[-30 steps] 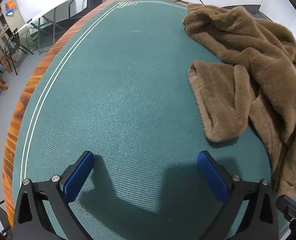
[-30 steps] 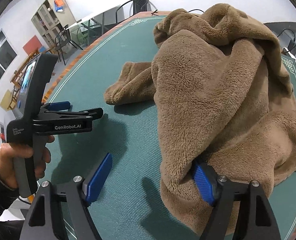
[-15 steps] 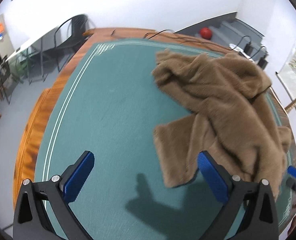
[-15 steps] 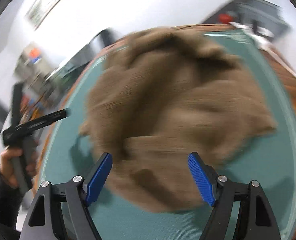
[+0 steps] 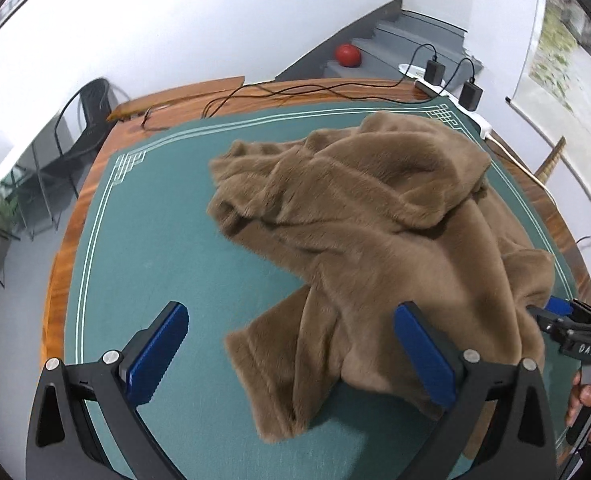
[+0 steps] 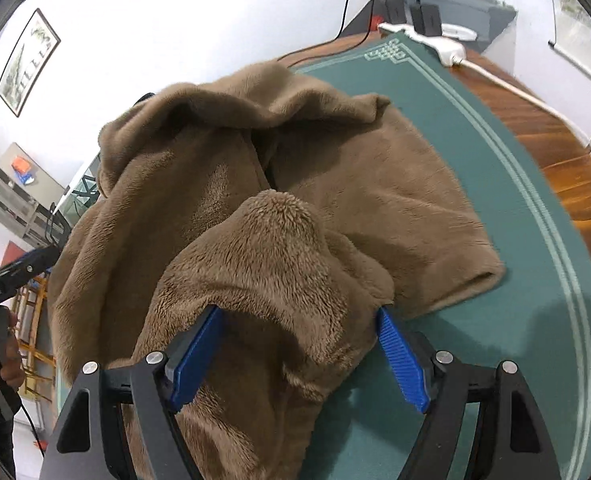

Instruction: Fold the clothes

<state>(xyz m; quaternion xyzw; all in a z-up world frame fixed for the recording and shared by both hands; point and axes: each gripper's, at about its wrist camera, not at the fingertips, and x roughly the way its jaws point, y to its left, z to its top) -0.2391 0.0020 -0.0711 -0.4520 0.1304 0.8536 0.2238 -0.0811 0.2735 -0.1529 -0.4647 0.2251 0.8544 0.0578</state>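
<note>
Brown fleece garment (image 5: 383, 216) lies crumpled on the green tabletop (image 5: 143, 248); both tongs are spread.

Left tongs (image 5: 291, 356): released, blue pads wide apart, nothing between them except a sleeve end (image 5: 279, 364) lying on the tabletop below. Right tongs (image 6: 295, 356): jaws spread wide, a raised fold of the garment (image 6: 271, 264) bunched between the pads; fabric touches both pads, but no clamping is visible. In the left wrist view the garment occupies the area from 12 o'clock to 4 o'clock; the right tongs enter at 3 o'clock (image 5: 567, 320). A power strip (image 6: 443, 46) sits at the far tabletop edge.
</note>
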